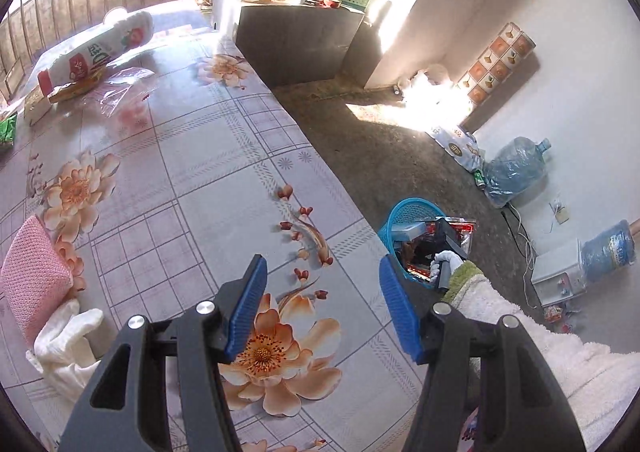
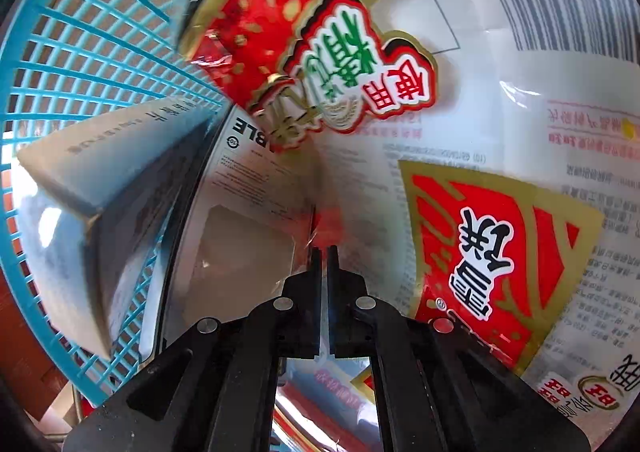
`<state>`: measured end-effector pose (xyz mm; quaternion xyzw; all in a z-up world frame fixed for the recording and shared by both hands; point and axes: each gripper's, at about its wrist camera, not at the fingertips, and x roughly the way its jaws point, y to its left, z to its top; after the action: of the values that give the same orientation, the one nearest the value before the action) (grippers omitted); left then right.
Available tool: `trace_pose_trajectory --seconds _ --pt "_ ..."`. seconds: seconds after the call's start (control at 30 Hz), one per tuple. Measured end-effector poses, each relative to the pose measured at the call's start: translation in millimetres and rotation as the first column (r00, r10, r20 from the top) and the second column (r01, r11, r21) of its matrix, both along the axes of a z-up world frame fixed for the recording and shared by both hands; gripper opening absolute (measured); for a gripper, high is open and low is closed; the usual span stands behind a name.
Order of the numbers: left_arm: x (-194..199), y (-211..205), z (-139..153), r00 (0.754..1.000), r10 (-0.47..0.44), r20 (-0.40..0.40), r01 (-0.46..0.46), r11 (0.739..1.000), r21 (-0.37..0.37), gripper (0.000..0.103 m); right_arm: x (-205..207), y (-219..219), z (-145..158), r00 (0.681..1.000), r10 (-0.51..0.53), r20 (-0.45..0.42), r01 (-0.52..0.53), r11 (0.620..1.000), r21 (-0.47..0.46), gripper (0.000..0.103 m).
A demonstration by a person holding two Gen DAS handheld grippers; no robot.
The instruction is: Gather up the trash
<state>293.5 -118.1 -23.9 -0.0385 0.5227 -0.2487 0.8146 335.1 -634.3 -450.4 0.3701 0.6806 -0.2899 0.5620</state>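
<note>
In the right wrist view my right gripper (image 2: 325,248) points down into a blue mesh basket (image 2: 80,52). Its black fingers stand almost together, with a fold of a red, white and gold snack bag (image 2: 460,132) pinched at the tips. A grey carton (image 2: 100,180) lies against the basket wall. In the left wrist view my left gripper (image 1: 322,264) hangs open over the floral tablecloth (image 1: 192,156), with nothing between its blue pads. The basket (image 1: 404,212) stands on the floor past the table edge, and a gloved hand (image 1: 444,262) reaches into it.
At the table's far left lie a white pack with a red cap (image 1: 100,52), a clear wrapper (image 1: 124,88) and a green packet (image 1: 8,132). A pink cloth (image 1: 36,272) and a white glove (image 1: 68,344) lie near me. A dark cabinet (image 1: 296,44) and water jugs (image 1: 516,168) stand on the floor.
</note>
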Motion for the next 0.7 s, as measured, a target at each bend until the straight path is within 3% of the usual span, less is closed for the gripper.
trace_pose_trajectory --seconds 0.1,0.23,0.33,0.43,0.47,0.5,0.57,0.7 --pt "-0.6 1.3 0.6 1.000 -0.006 0.000 0.006 1.000 -0.021 0.057 -10.0 6.5 21.1 0.998 0.002 0.056 -0.001 1.000 -0.017 0.020" --pt "-6.0 -0.4 5.2 1.000 -0.023 0.010 0.023 0.998 -0.056 0.057 -30.3 20.4 56.8 0.985 0.000 0.170 0.002 1.000 -0.012 0.024" --pt "-11.6 3.0 9.1 1.000 -0.025 0.019 0.026 0.997 -0.079 0.057 -57.5 35.4 104.9 0.947 -0.008 0.321 0.016 1.000 -0.021 0.024" --pt "-17.5 7.9 12.3 0.999 -0.022 0.027 0.024 0.995 -0.093 0.057 -103.2 40.6 167.7 0.891 0.011 0.454 0.070 0.984 -0.162 0.025" --pt "-19.2 10.0 13.3 0.999 -0.020 0.031 0.023 0.995 -0.098 0.057 -116.1 40.6 186.1 0.882 0.011 0.470 0.113 0.966 -0.233 0.033" --pt "-20.9 12.4 14.4 0.999 -0.020 0.034 0.024 0.994 -0.105 0.057 -129.0 36.0 199.3 0.884 0.007 0.468 0.153 0.940 -0.304 0.048" --pt "-23.2 17.5 17.0 0.999 -0.020 0.044 0.025 0.993 -0.119 0.057 -131.2 13.7 208.9 0.901 -0.019 0.434 0.209 0.894 -0.396 0.064" --pt "-27.3 26.9 23.3 0.998 -0.013 0.058 0.021 0.990 -0.142 0.057 -128.3 -17.0 158.6 0.954 -0.061 0.295 0.148 0.948 -0.283 0.061"
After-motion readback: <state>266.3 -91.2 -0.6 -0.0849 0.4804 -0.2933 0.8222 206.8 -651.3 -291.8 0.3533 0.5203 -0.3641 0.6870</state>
